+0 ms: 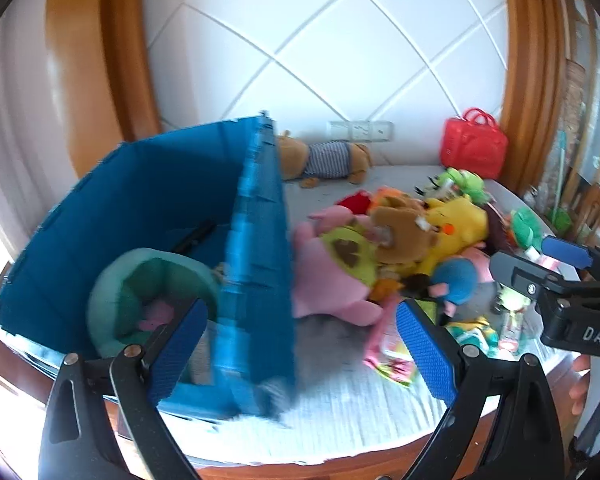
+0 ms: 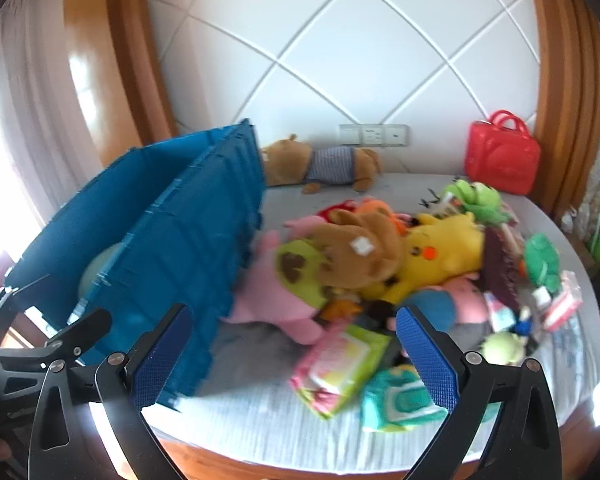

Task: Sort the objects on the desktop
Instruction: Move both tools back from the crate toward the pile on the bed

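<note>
Both sets of jaws stand wide apart and hold nothing. Nothing lies between the blue ribbed pads of the left gripper [image 1: 302,354] in its own view; it points at the near wall of the deep blue plastic crate [image 1: 256,264] standing at the left of the table. The right gripper [image 2: 294,354] is spread equally wide, empty, and points at the near edge of the toy pile.

Location of items: the unsorted heap sits on the pale grey ribbed cloth [image 2: 260,412] just right of the crate. It includes a pink plush figure with a green front [image 2: 276,292] touching the crate wall, a brown plush animal [image 2: 356,248] lying on top of it, a yellow plush toy with red cheek spots [image 2: 440,256] behind, and flat printed packets [image 2: 340,364] at the front. A round teal plush cushion [image 1: 148,300] is already inside the crate. A brown bear in a striped shirt [image 2: 324,164] and a red plastic handbag [image 2: 500,160] stand apart at the back.

Handling assessment: the plush items appear light, soft and compressible, with no breakage risk; they will deform under the pads, so a deep bite on a limb or body fold is advisable. The packets appear thin and probably slick; edge grips are advised. Piled items may drag neighbours along when lifted.
</note>
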Tool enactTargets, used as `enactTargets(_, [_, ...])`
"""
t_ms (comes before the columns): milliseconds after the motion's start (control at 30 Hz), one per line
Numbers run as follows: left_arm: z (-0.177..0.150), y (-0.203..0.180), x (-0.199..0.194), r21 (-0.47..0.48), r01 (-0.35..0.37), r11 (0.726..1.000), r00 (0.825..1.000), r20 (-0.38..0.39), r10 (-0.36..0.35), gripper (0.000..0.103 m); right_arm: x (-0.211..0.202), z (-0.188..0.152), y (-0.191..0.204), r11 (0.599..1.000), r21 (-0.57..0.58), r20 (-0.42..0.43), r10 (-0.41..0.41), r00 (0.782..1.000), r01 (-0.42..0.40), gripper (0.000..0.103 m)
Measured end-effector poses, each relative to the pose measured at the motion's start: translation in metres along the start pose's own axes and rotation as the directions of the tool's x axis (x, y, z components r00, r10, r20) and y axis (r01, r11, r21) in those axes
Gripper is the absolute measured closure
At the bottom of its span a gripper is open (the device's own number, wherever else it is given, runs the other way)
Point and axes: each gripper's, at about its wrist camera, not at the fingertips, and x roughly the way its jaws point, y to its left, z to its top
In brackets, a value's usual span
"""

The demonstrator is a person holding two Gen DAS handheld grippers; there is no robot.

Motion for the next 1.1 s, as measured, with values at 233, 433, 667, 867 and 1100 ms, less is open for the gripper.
enactTargets(233, [-0.024, -0.068, 0.031, -0.023, 0.031, 0.999, 0.996, -0.086, -0.033, 0.006, -0.002, -0.029, -0.080, 0.999, 0.024, -0.052, -0.041, 0.998, 0.043, 0.000])
enactTargets(433, [-0.046, -0.114, 0.052, -0.011, 0.043, 0.999, 0.989, -0.142, -0.044, 0.006, 0.007, -0.057, -0.143, 0.993, 0.076, -0.110, -0.080, 0.991, 0.089, 0.000])
enactTargets(667, [-0.066, -0.143, 0.076, 0.020, 0.062, 0.998, 0.978, -0.200, -0.056, 0.006, 0.026, -0.091, -0.195, 0.981, 0.138, -0.196, -0.105, 0.975, 0.134, 0.000])
enactTargets(867, [-0.080, -0.157, 0.104, 0.011, 0.091, 0.996, 0.964, -0.253, -0.085, 0.006, 0.046, -0.118, -0.223, 0.969, 0.169, -0.276, -0.130, 0.952, 0.182, 0.000])
enactTargets(1100, [-0.084, -0.172, 0.137, 0.022, 0.123, 0.992, 0.945, -0.308, -0.111, 0.006, 0.063, -0.129, -0.245, 0.948, 0.216, -0.322, -0.155, 0.934, 0.232, 0.000])
